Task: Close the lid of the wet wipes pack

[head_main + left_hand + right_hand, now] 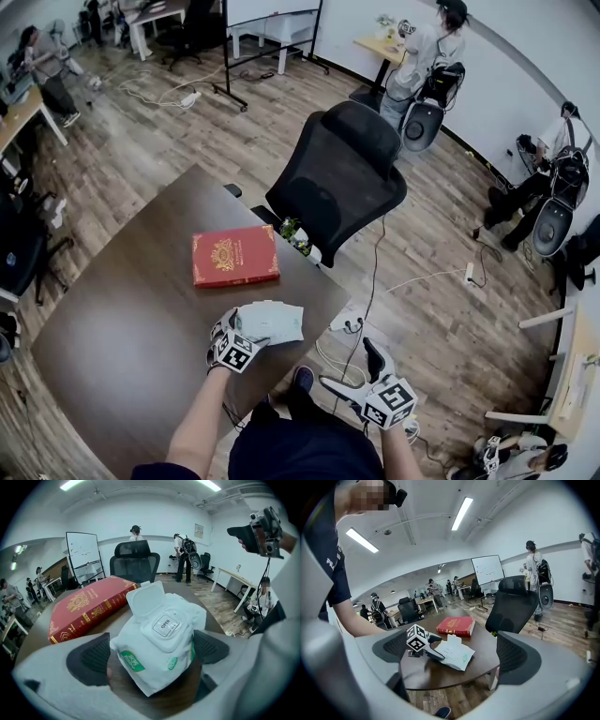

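Steadying step in hand; no closing yet. Pinching the soft white plastic wet wipes pack [159, 658] by its two sides with the left hand-held gripper [151, 654], dark ribbed pads [93, 656] drawn in against the bulging wrapper. Resting on the dark brown wooden worktop [122, 319] near its front edge, just this side of the red hardback book with gold ornament [235, 255] and apart from it. Up off the pack's top on its far hinge, the rigid white plastic lid [146, 599]: wide open, tilted back toward the book, labelled seal below it bare. Off to the right, out past the worktop's edge and above the wood floor [441, 309], the right hand-held gripper [352, 367]: jaws spread wide, nothing between them, aimed across at the pack but well apart from it. Beyond the worktop, a black mesh office chair [342, 178], out of the way. Next, by the look of it: bring the right one in over the worktop, get above or behind the raised flap, tip it forward and press down onto its frame until seated, probably with one jaw tip. Hold the left pinch firm meanwhile; soft pack, likely to slide or buckle under a push.
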`<state>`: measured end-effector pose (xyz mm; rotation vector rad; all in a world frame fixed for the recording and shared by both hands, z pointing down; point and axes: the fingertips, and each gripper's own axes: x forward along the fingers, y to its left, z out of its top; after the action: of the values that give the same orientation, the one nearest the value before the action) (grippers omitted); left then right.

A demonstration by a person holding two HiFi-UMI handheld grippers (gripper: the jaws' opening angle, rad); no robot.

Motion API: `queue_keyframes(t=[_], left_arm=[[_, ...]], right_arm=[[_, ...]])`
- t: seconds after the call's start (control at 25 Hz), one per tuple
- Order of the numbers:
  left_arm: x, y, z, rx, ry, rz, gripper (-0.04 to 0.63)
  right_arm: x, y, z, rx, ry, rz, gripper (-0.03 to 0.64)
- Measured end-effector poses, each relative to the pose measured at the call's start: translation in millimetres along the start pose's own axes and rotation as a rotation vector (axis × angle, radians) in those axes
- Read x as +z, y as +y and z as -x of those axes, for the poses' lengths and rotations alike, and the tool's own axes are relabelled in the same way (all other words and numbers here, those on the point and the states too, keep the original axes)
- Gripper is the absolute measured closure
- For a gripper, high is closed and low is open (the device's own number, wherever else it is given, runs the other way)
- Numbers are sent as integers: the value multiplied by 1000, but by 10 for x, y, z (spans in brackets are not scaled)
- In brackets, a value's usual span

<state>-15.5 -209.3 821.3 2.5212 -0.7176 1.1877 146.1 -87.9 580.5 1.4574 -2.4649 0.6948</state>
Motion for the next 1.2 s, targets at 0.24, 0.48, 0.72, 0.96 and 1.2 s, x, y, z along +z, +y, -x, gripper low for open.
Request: queue_keyframes(t=[0.24, 0.48, 0.72, 0.96, 1.2], left_arm=[[-29, -24, -39, -21, 6, 4, 67], [-45, -16, -59, -37, 23, 18, 75], [-83, -47, -78, -64, 39, 41, 91], [-103, -56, -111, -83, 40, 56, 97], [-90, -66, -121, -94, 37, 58, 100]], right_arm=[[2, 6, -31, 2, 2, -4, 17], [-9, -5, -101, 7, 9, -14, 18], [59, -45, -260, 24, 19, 25, 18], [143, -82, -636, 94, 18, 4, 18], [100, -59, -1065, 162, 62, 31, 18]])
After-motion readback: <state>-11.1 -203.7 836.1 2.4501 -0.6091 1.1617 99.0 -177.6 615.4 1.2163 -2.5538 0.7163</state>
